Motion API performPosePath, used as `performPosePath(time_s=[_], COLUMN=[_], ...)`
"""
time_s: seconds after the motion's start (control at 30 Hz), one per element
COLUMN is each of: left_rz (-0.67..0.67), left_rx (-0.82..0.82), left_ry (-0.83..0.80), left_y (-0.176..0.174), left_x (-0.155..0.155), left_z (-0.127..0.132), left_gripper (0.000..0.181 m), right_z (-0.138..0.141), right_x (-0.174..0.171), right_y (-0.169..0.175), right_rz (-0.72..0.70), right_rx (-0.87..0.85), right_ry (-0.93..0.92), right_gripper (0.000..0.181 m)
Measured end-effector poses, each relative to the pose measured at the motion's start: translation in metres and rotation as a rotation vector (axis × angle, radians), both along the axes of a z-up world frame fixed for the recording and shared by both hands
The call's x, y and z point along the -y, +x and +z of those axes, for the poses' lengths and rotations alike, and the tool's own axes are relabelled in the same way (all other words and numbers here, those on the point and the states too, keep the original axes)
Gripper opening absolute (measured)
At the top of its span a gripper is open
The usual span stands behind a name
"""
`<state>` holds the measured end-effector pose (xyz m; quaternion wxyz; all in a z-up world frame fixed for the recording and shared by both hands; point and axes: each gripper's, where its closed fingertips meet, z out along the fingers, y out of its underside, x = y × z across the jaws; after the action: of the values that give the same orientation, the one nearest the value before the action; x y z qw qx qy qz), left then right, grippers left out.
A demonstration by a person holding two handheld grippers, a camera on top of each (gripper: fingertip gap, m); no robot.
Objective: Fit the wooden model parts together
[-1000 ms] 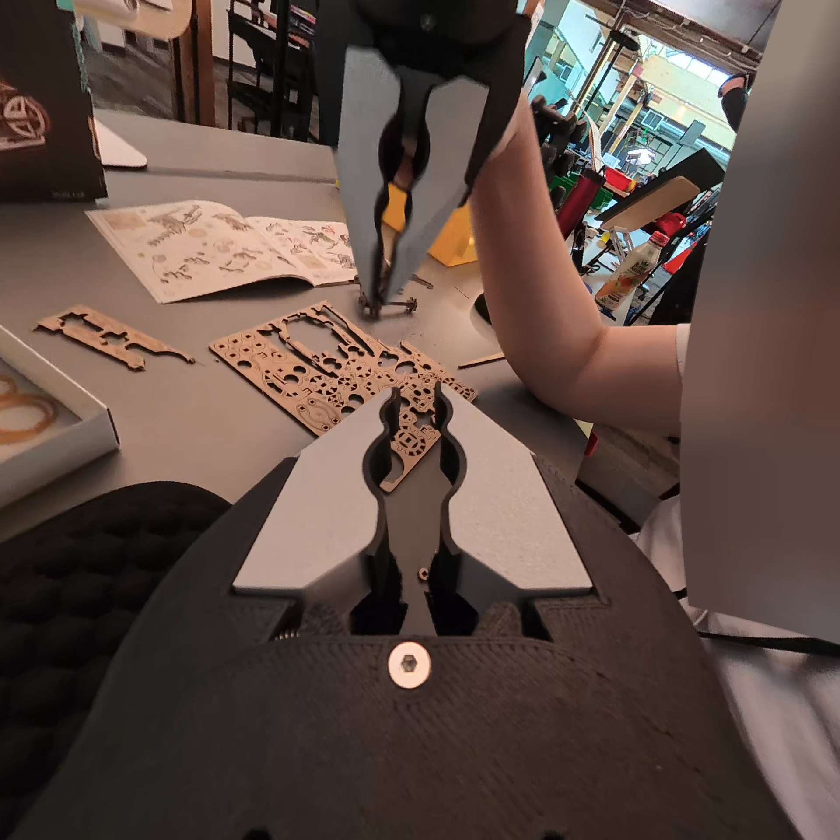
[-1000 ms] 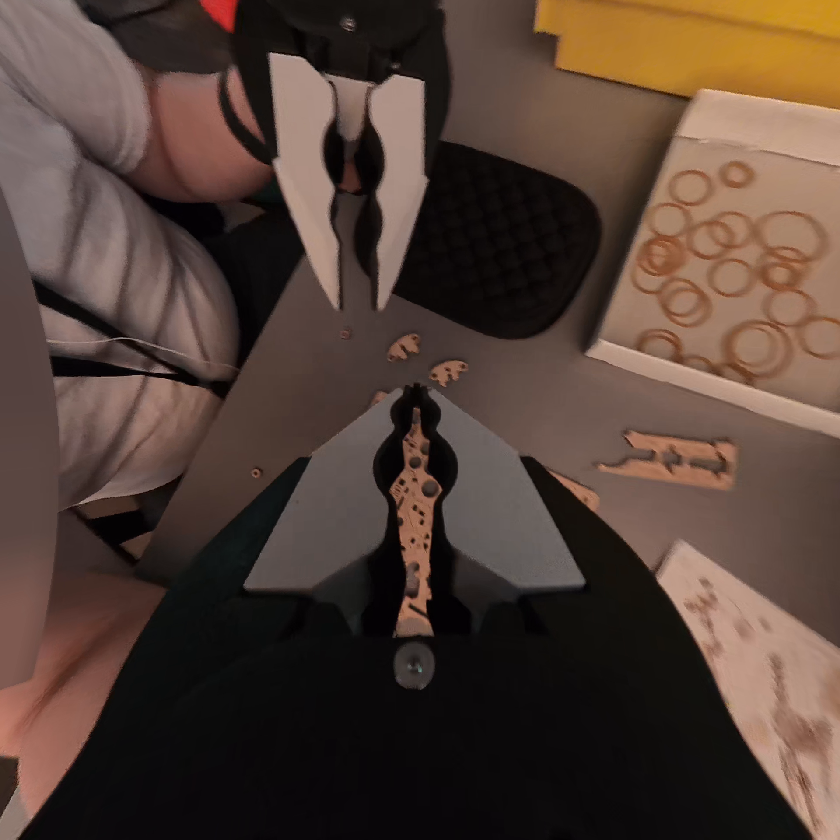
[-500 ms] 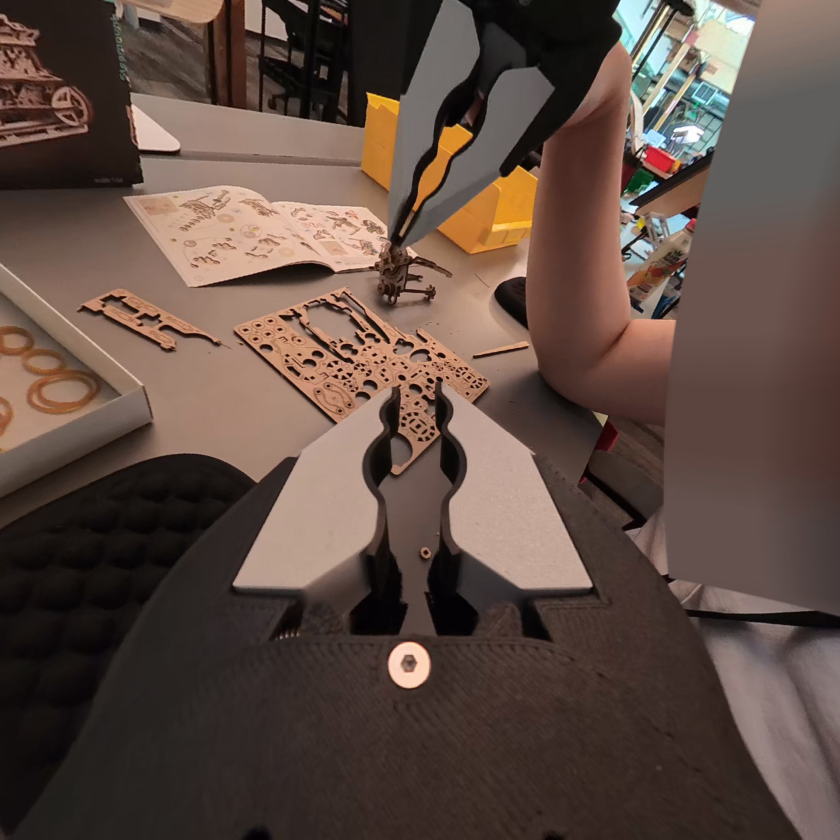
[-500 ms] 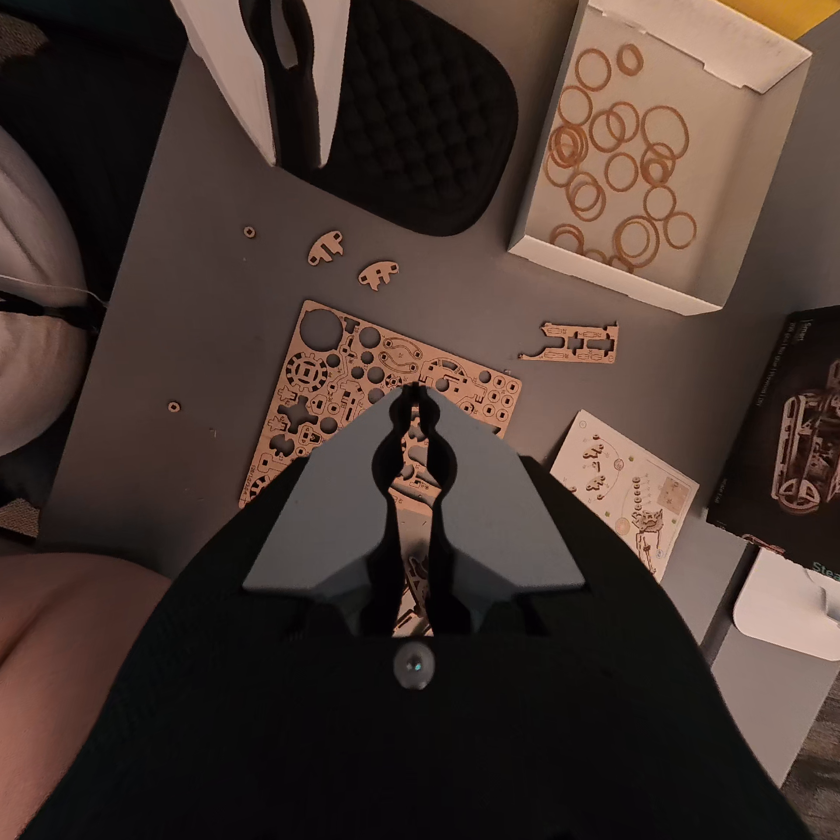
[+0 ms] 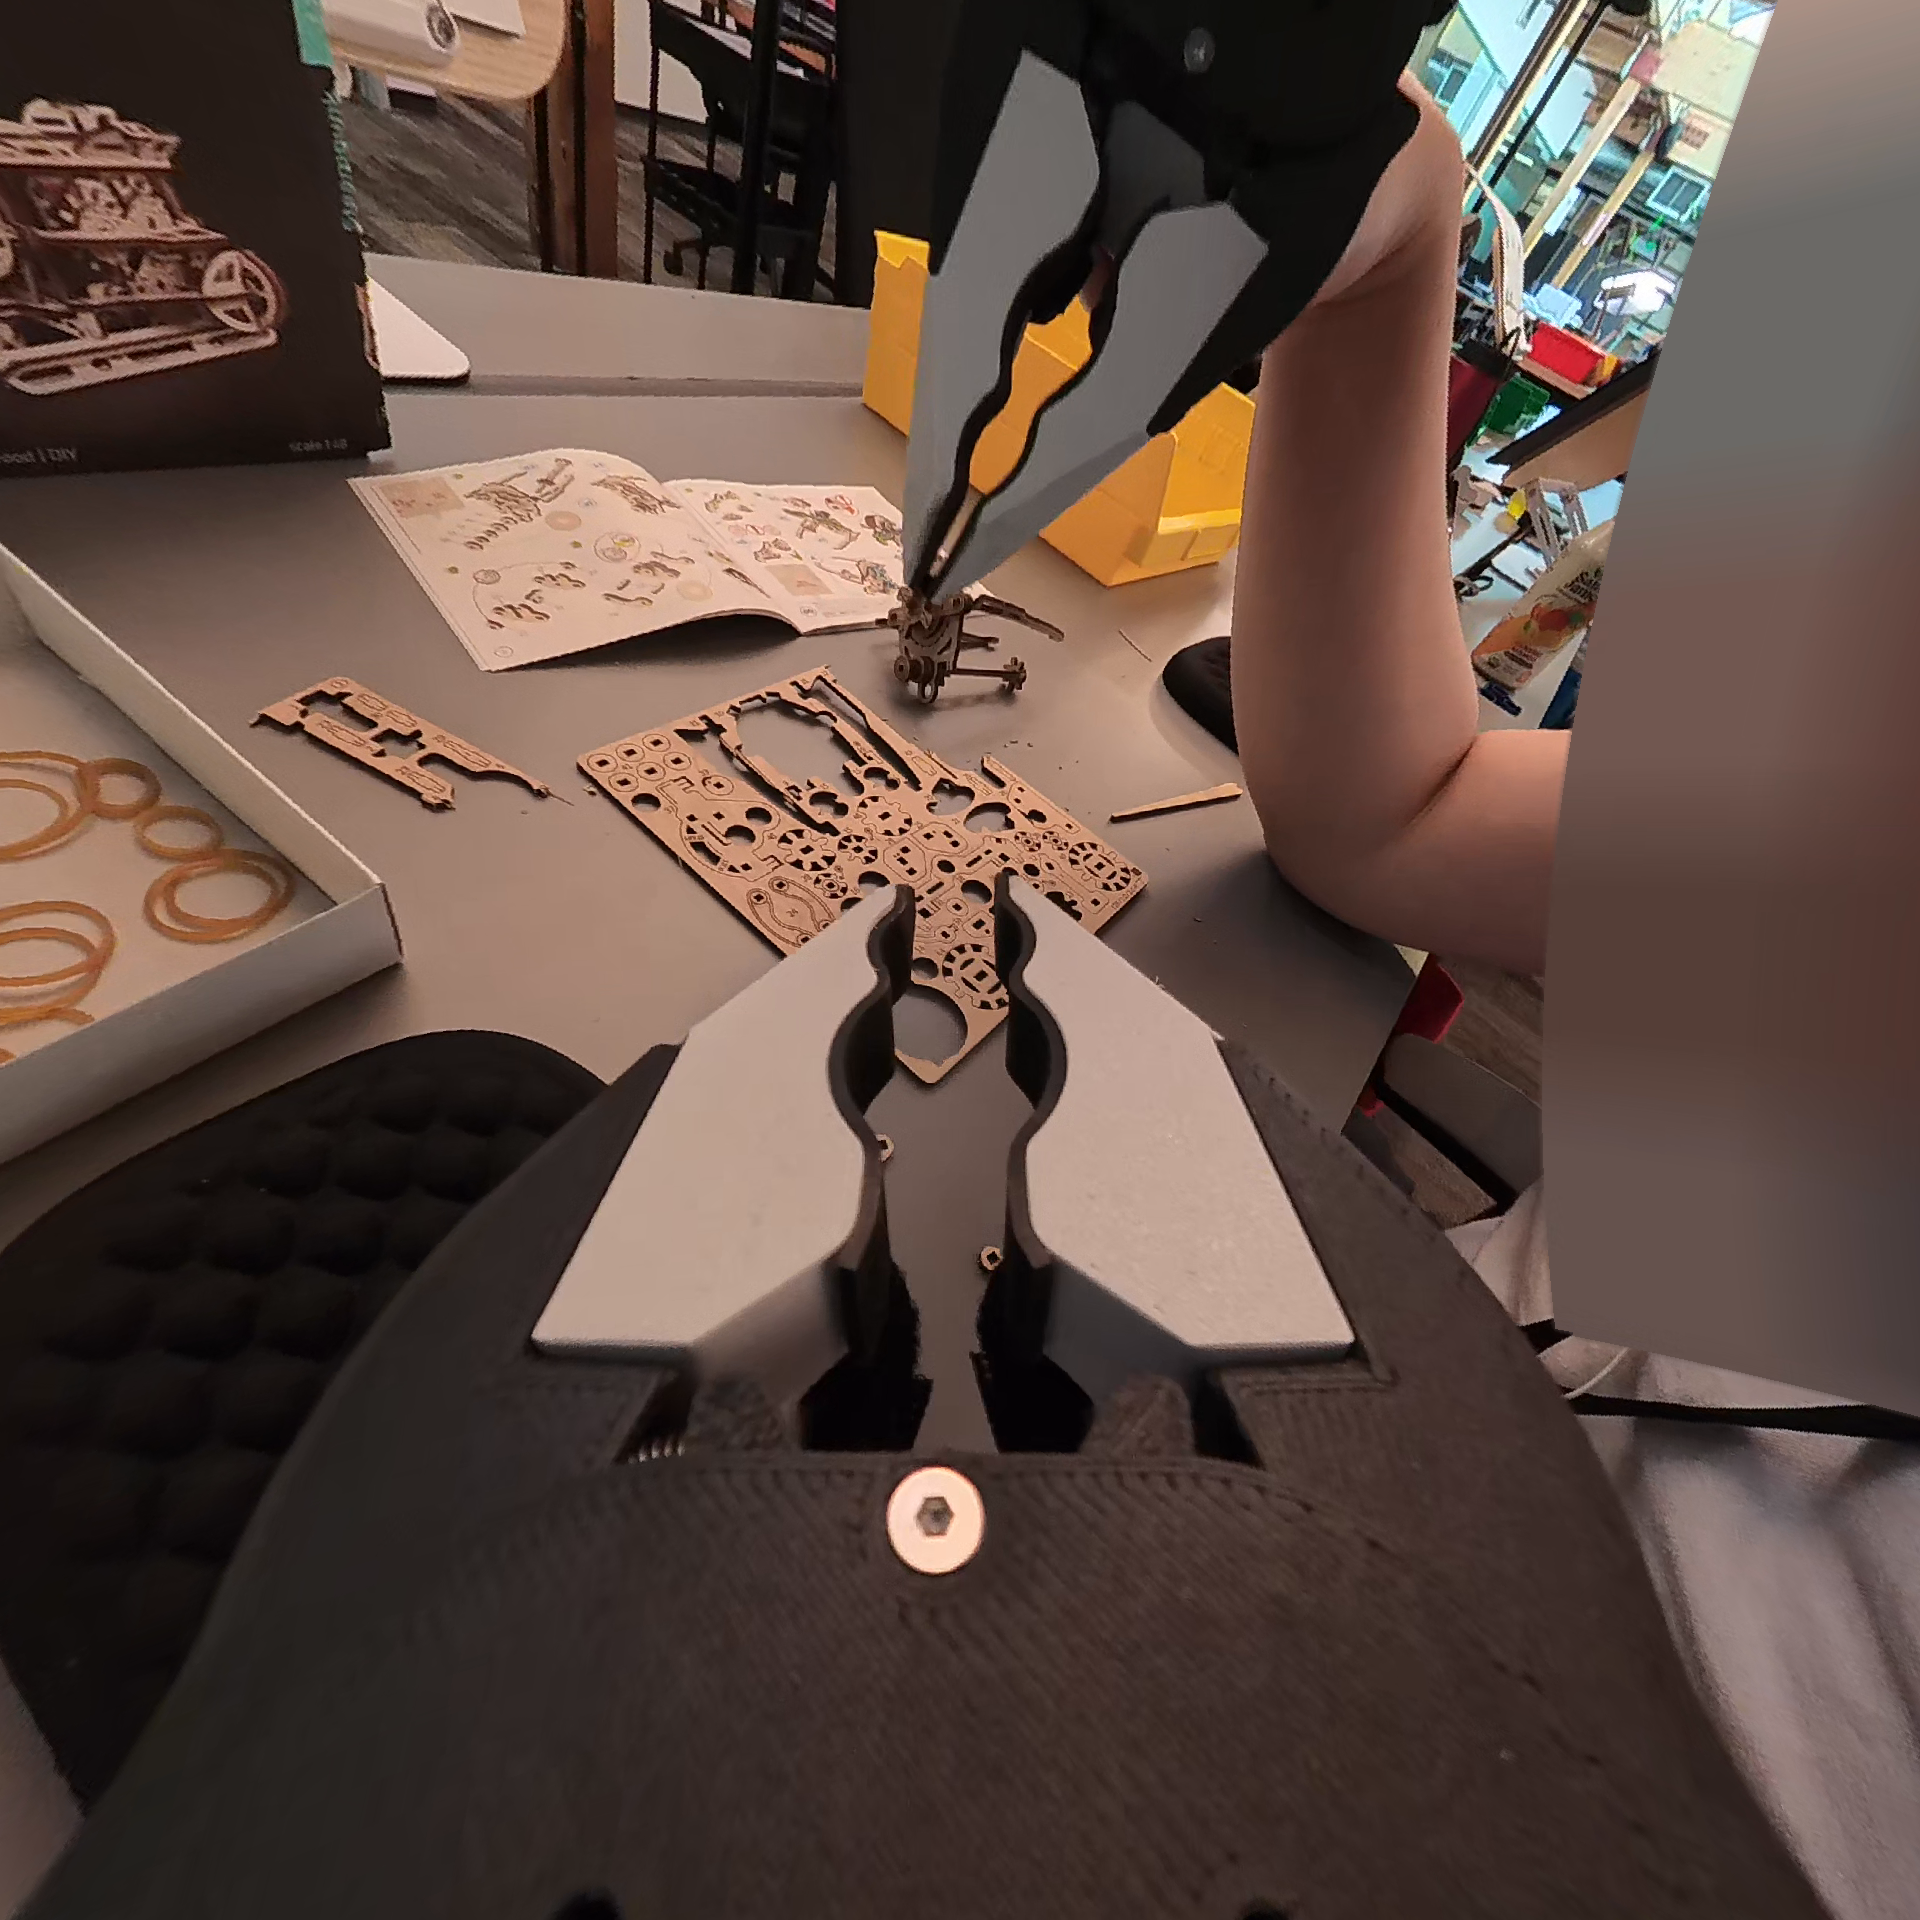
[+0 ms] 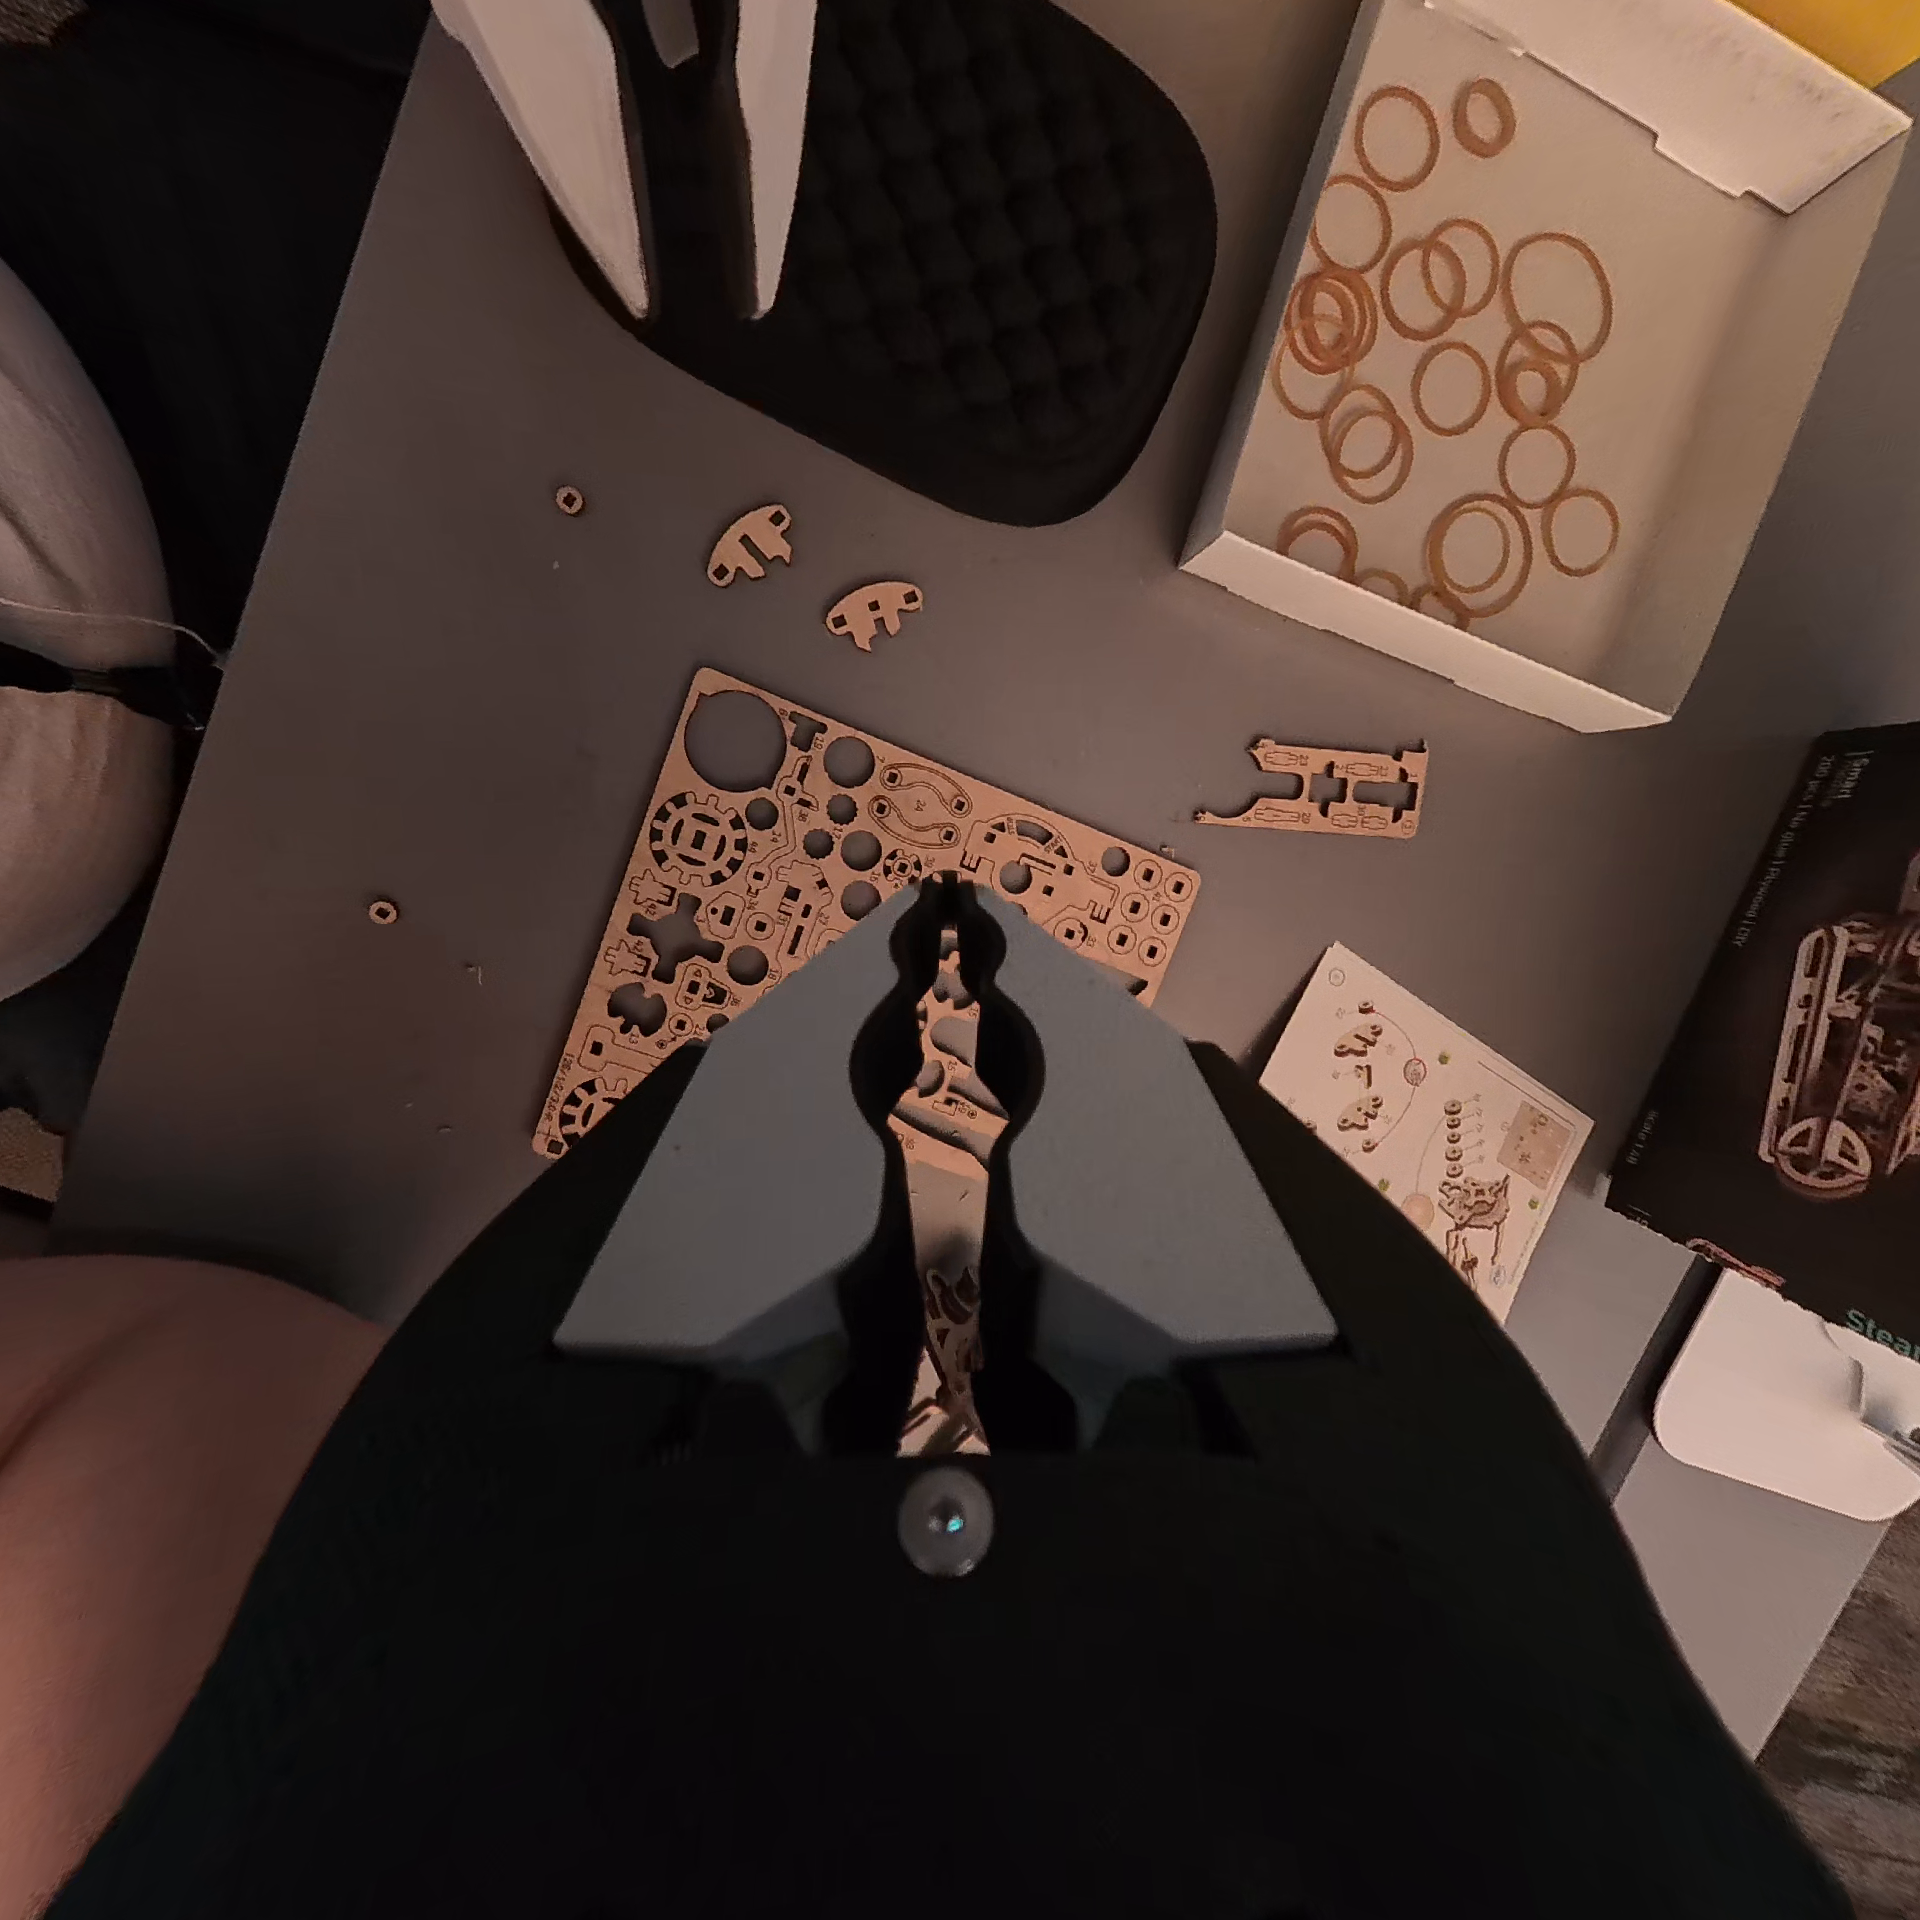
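Note:
A punched wooden parts sheet point(image 5: 862, 831) lies flat on the grey table, also in the right wrist view point(image 6: 727, 883). A small dark wooden assembly point(image 5: 935, 649) stands just behind it by the booklet. My right gripper point(image 5: 928, 580) comes down from above, leaning right, and is shut on the assembly's top; its tips point(image 6: 945, 883) meet over the sheet. My left gripper point(image 5: 951, 899) is open and empty, low over the sheet's near corner; it also shows in the right wrist view point(image 6: 701, 312). Two small loose wooden pieces point(image 6: 750, 540) point(image 6: 873, 613) lie near it.
A white box of rubber bands point(image 5: 343, 914) and a black pad point(image 5: 208, 1247) are at the left. An open booklet point(image 5: 623, 551), a kit box point(image 5: 156, 239) and a yellow bin point(image 5: 1143, 499) stand behind. A wooden strip point(image 5: 395, 738) lies left of the sheet. A person's forearm point(image 5: 1371, 623) rests at the right. My right fingertips sit around 10 cm from my left ones.
My right gripper has tilted from upright to leaning right and its camera has risen well above the table. My left gripper has stayed open and pulled back slightly.

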<state>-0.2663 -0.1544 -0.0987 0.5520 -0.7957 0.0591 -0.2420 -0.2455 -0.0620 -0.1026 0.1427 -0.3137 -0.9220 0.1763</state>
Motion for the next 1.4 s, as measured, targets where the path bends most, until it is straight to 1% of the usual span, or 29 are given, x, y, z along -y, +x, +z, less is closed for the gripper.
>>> performPosePath(time_s=[0.17,0.3,0.43,0.5,0.63,0.7,0.77,0.9,1.13,1.4], left_rz=[0.023,0.052,0.069,0.079,0.086,0.084,0.084,0.091,0.080,0.070], left_rx=[-0.003,-0.003,-0.002,-0.005,0.020,0.033,0.037,0.040,0.053,0.059], left_ry=[0.009,0.018,0.024,0.034,0.050,0.045,0.045,0.045,0.046,0.033], left_y=[-0.008,-0.018,-0.025,-0.028,-0.034,-0.037,-0.039,-0.044,-0.045,-0.041], left_x=[0.005,0.010,0.015,0.019,0.022,0.022,0.022,0.023,0.020,0.018], left_z=[0.000,0.000,-0.001,-0.001,-0.004,-0.008,-0.010,-0.014,-0.017,-0.023], left_gripper=[0.014,0.014,0.014,0.014,0.014,0.015,0.015,0.015,0.015,0.015], right_z=[-0.003,-0.010,-0.024,-0.032,-0.050,-0.063,-0.070,-0.073,-0.086,-0.103], right_x=[0.009,0.024,0.037,0.038,0.053,0.051,0.053,0.062,0.070,0.070], right_y=[-0.005,-0.012,-0.020,-0.022,-0.026,-0.030,-0.033,-0.038,-0.043,-0.043], right_rz=[0.021,0.091,0.177,0.180,0.227,0.219,0.228,0.254,0.298,0.306], right_rx=[0.002,-0.003,0.008,0.038,0.093,0.132,0.143,0.133,0.146,0.198], right_ry=[0.025,0.042,0.038,0.039,-0.020,0.008,0.026,-0.015,-0.031,0.027], right_gripper=[0.001,0.001,0.001,0.001,0.001,0.001,0.001,0.001,0.001,0.001])
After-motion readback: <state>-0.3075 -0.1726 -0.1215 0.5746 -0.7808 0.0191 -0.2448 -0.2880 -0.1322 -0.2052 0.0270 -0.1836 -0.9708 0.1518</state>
